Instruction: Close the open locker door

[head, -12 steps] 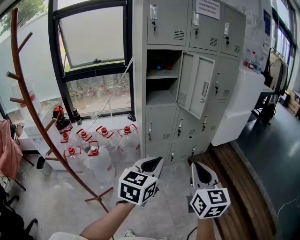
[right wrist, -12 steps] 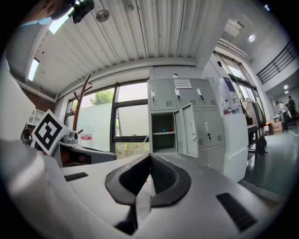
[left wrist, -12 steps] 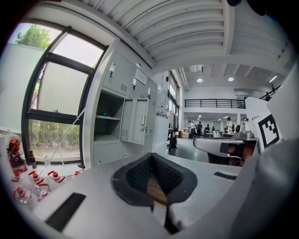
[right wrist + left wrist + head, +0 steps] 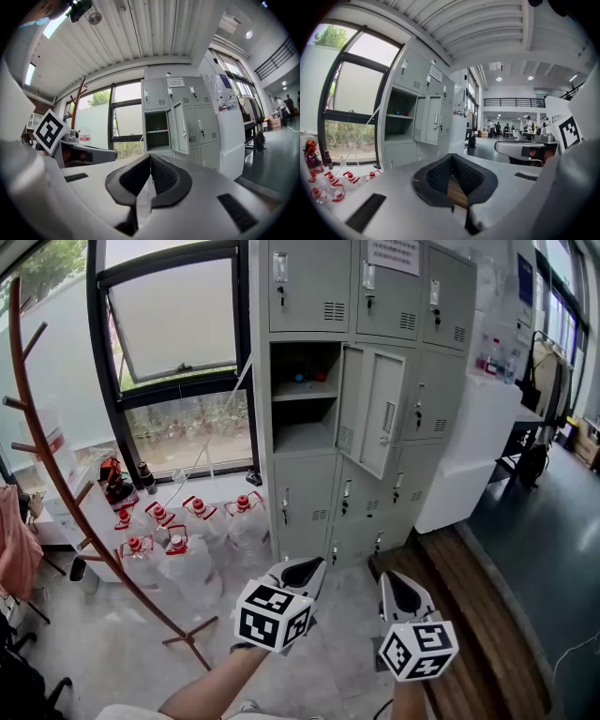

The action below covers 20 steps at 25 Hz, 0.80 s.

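Both hand-held grippers hang low at about 6 o'clock in the head view. The left hand-held gripper [image 4: 305, 570] has its jaws together with nothing between them, and the right hand-held gripper [image 4: 398, 589] is likewise closed and empty. Each points toward the tall grey metal locker bank [image 4: 309, 502], which stands well apart from them at 12 o'clock.

The open grey metal locker door [image 4: 375, 409] sits in the second row of the bank. It is swung outward at about 1 o'clock from the open compartment with its inner shelf [image 4: 302, 395]. Neither gripper touches it.

By my reading this is the approach step, and the closing has not yet begun. The next move calls for stepping nearer and raising one gripper to the door's free edge. From there the panel can be pushed back toward the compartment until it sits flush with its neighbours. Closed jaws should serve well enough for that push. The clear plastic water jugs with red caps [image 4: 187, 559] at 8 o'clock lie off the path.
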### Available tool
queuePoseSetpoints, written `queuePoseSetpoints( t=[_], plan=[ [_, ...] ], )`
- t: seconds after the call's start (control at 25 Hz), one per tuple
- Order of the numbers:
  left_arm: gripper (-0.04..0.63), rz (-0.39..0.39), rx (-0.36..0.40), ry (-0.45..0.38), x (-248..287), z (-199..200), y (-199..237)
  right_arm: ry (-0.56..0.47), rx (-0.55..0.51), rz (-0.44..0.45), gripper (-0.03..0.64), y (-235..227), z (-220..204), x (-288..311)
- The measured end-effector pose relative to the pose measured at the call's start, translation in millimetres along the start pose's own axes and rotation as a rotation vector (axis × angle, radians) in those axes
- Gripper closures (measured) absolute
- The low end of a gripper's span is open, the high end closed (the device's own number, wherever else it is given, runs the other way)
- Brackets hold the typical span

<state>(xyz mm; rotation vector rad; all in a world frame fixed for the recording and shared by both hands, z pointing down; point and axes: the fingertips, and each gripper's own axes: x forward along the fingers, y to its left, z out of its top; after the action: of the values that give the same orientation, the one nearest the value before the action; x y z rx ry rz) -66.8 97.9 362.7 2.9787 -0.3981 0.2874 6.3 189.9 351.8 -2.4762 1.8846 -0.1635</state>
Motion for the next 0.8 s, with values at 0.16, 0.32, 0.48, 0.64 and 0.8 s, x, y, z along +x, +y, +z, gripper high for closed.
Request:
queuePoseSetpoints(
  t=[0.16,0.32,0.48,0.64,0.8],
  plan=[
    [0.589,-0.001,0.009,0.001,14,-2,-20,0.001,0.010,0.002,0.612,-23,-5,-10],
    [0.589,-0.005,0.012,-0.004,27,0,-31,-0.006,0.010,0.007,0.612,-37,-5,-13],
    [0.589,-0.011,0.024,-0.006,39,4,-36,-0.023,0.020,0.010,0.612,-49,-1,-10],
    [0.589,-0.014,0.024,-0.005,59,6,-29,-0.029,0.026,0.019,0.612,-61,0,3],
    [0.589,-0.029,0.019,-0.010,87,10,-17,-0.016,0.016,0.015,0.612,-75,-2,27]
  ],
)
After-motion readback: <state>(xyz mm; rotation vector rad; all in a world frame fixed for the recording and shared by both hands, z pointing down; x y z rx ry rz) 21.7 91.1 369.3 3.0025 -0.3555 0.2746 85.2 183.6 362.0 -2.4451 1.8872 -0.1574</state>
